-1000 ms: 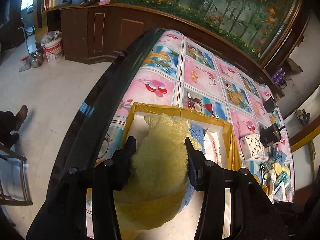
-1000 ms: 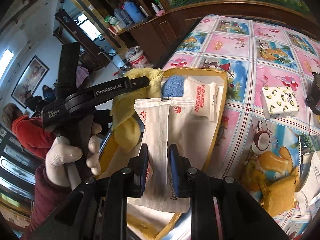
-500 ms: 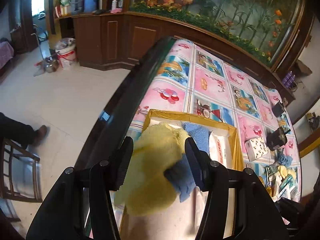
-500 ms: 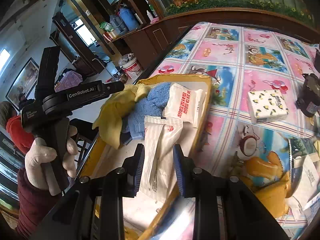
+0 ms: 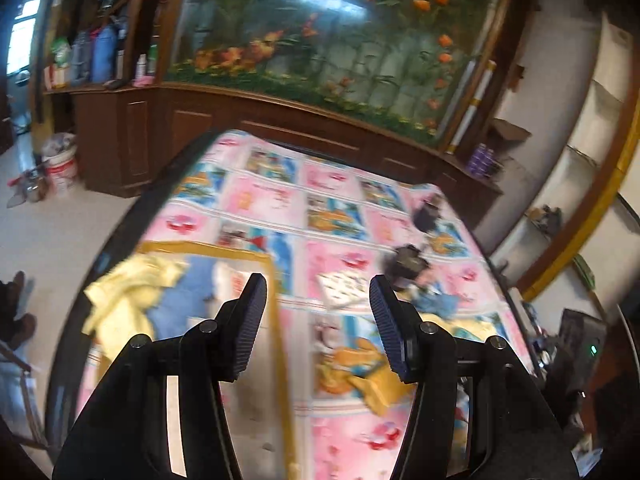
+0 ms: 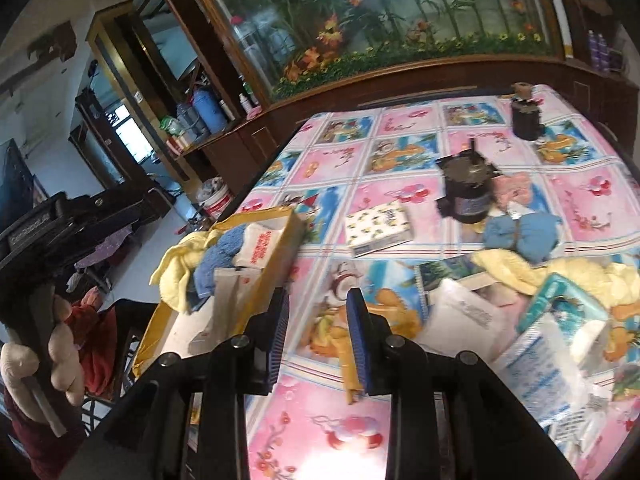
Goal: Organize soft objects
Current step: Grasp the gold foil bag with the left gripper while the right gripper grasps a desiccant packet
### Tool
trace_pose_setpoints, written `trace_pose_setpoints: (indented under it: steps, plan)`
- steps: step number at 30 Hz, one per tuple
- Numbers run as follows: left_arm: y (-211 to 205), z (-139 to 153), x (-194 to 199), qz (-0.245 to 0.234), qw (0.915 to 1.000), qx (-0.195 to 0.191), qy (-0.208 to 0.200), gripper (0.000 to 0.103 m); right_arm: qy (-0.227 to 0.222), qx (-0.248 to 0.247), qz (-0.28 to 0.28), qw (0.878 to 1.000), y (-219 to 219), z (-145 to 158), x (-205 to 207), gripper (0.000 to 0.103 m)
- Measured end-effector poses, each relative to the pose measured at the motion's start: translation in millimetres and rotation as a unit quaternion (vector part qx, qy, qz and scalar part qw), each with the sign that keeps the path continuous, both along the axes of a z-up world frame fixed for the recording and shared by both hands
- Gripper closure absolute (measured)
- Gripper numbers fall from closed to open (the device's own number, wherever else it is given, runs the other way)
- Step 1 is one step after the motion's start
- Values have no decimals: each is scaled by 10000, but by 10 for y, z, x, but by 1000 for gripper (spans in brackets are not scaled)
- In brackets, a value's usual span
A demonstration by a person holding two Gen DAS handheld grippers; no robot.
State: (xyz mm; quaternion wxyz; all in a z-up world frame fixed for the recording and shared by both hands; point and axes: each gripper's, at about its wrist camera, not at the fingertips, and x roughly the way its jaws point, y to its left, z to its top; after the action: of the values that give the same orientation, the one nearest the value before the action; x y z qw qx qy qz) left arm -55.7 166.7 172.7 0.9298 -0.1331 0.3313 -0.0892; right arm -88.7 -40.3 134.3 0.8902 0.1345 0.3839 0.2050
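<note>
Both claws hung empty above the table (image 6: 400, 184), the left claw (image 5: 318, 312) gaping wide, the right claw (image 6: 316, 320) narrowly parted after opening, while farther left the yellow cloth (image 6: 176, 276), blue towel (image 6: 216, 260) and white packets (image 6: 260, 248) lay in the yellow tray (image 6: 280, 264).

Left wrist cam: rides behind its own fingers (image 5: 256, 312), looks down at an angle across the table (image 5: 336, 216) twd the aquarium (image 5: 320, 40), yellow box (image 5: 276, 320) close, low left. Right wrist cam: same tilt, also twd the aquarium (image 6: 400, 12), box (image 6: 280, 248) left of centre, near. Both share the box, the patterned tissue pack (image 5: 344, 286) (image 6: 378, 228) & tablecloth.
</note>
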Motion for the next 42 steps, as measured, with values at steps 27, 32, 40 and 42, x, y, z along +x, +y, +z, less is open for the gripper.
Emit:
trace_pose_setpoints:
  steps: [27,32,40,42]
  plan:
    - [-1253,-1279,621,-883,9804,327,1733,49,109,-71,-2119,9772,-2075,-665,-62,68]
    - [-1385,-1534,643,-1514,9630,-149,2224,50,360,211,-2156,9756,-2170,-747,-36,67]
    - [-1359,-1262,111,-1857,9652,-42,1841,47,475,244,-1969,9790,-2127,-775,-23,65]
    - [-1388,-1247,48,-1821,9677,-8,1746,41,483,257,-1958,9791,-2127,-778,-27,64]
